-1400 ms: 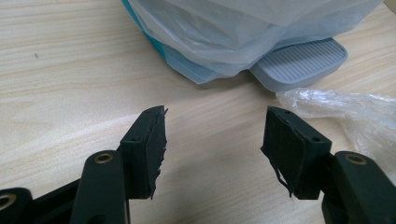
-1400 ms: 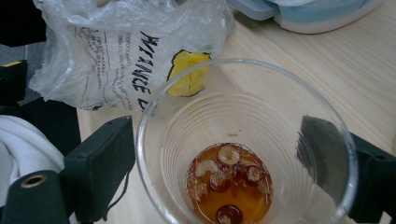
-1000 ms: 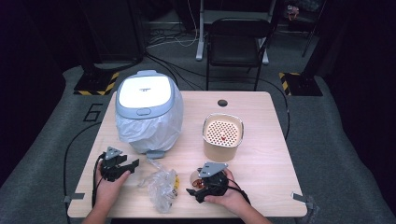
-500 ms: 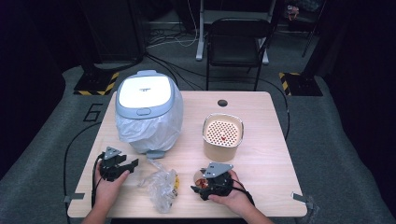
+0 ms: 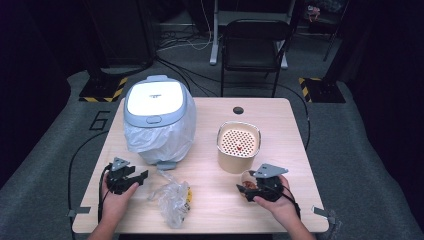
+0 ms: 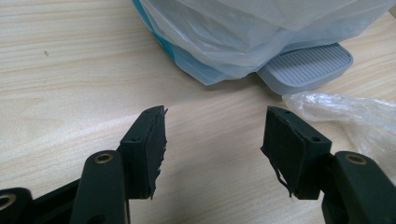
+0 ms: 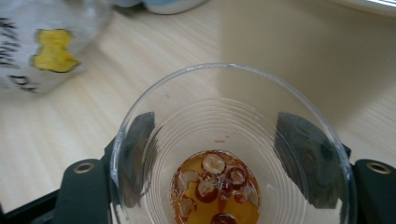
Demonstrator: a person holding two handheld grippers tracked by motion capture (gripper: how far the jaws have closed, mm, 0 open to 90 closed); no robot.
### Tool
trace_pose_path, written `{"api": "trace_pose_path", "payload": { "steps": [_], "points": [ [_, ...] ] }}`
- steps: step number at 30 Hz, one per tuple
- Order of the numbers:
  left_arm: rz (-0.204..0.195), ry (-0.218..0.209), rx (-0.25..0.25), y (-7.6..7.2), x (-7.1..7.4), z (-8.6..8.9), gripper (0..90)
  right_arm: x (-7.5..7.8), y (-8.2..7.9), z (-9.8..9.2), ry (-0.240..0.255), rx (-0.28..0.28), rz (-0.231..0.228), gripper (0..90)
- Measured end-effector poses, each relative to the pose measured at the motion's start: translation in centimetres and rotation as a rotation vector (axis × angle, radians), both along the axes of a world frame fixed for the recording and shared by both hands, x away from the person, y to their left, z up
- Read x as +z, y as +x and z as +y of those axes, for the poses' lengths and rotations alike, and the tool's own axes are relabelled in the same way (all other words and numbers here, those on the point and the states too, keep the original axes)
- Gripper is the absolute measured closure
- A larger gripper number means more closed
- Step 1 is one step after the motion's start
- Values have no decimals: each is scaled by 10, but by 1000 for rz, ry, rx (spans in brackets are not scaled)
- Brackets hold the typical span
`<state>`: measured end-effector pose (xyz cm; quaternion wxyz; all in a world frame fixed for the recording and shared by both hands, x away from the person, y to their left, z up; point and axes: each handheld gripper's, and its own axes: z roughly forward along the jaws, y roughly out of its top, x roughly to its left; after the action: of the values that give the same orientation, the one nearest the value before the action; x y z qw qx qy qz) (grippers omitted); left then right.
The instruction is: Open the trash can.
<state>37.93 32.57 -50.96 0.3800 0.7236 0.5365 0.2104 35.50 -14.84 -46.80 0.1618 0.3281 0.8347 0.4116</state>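
Right gripper (image 5: 251,186) clamped on clear cup (image 7: 231,154) of brown liquid with red bits, near-right beside strainer tub (image 5: 239,145), kept upright against spills. Left gripper (image 6: 212,140) wide, empty, near-left.

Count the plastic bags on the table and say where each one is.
2. One white bag lines the bin at the table's left. One clear crumpled bag lies near the front edge, between the two grippers. Others could be hidden behind the bin.

A dark recording studio: black drapes, grey carpet (image 5: 45,165), hazard-taped stand bases (image 5: 102,92), floor cables and a folding chair (image 5: 252,45)
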Motion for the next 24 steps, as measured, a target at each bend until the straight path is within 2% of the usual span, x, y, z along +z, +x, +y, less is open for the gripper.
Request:
{"api": "trace_pose_path", "payload": {
  "steps": [1,3,7,8,11,16,21,24],
  "points": [
    [-1,3,0,0,0,0,394,0,3,-16,0,-52,-10,297],
    [3,-7,2,0,0,-1,394,1,4,-21,-1,-72,-10,297],
    [1,-7,2,0,0,-1,394,1,14,-50,3,-191,-26,295],
    [-1,4,-1,0,0,0,394,1,15,-53,5,-201,-28,294],
    [-1,-1,1,0,0,0,394,-3,20,-64,10,-246,-19,292],
    [-1,2,-2,0,0,0,394,-11,26,-75,-3,-291,-6,286],
    [2,-5,-1,0,-1,-1,394,-15,29,-80,11,-300,13,271],
    [2,-5,-1,0,-1,0,394,-16,30,-80,19,-306,14,213]
  ]
}}
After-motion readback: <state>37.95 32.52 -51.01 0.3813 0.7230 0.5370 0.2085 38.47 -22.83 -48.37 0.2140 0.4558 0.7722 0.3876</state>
